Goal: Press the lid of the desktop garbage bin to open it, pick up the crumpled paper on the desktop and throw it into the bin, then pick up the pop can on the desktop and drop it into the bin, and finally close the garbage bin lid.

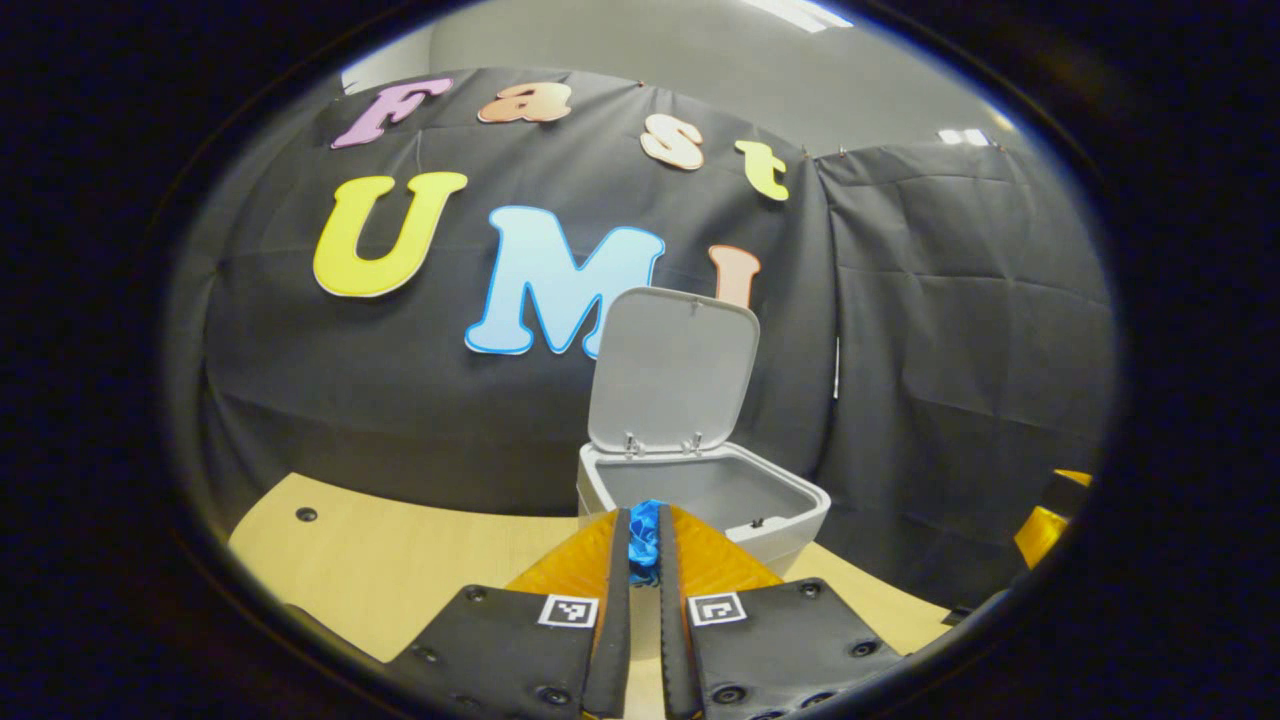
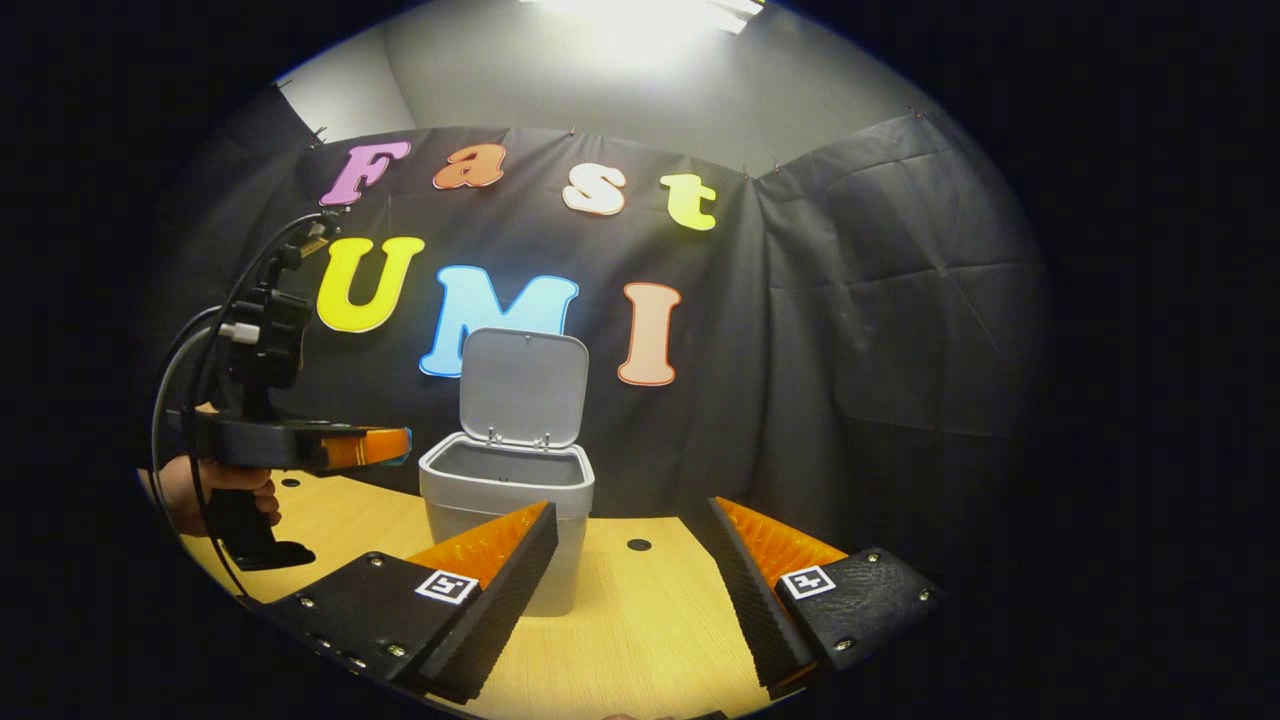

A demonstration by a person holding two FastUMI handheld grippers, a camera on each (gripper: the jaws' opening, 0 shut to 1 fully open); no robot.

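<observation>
A black cloth wall closes off the back of the booth in both views, with a pale grey room wall and a bright ceiling light above it.

A light wooden desk with small dark round fittings in its surface runs in front of the cloth.

On the desk stands a small grey plastic garbage bin with a rectangular body. Its flat grey hinged lid stands upright at the back edge, so the bin is open. In the left gripper view the same bin sits just beyond the fingertips, its opening facing the camera and its lid raised behind it.

In the right gripper view, the right gripper hovers low over the desk with its two fingers spread wide apart and nothing between them; the bin stands just behind its left finger.

The left gripper has its two fingers drawn almost together, pinching a small crumpled blue paper between their tips. The paper is held in the air at the near rim of the bin.

In the right gripper view the left gripper shows from the side, raised beside the bin and pointing toward its opening, held by a person's hand with black cables looping above.
</observation>
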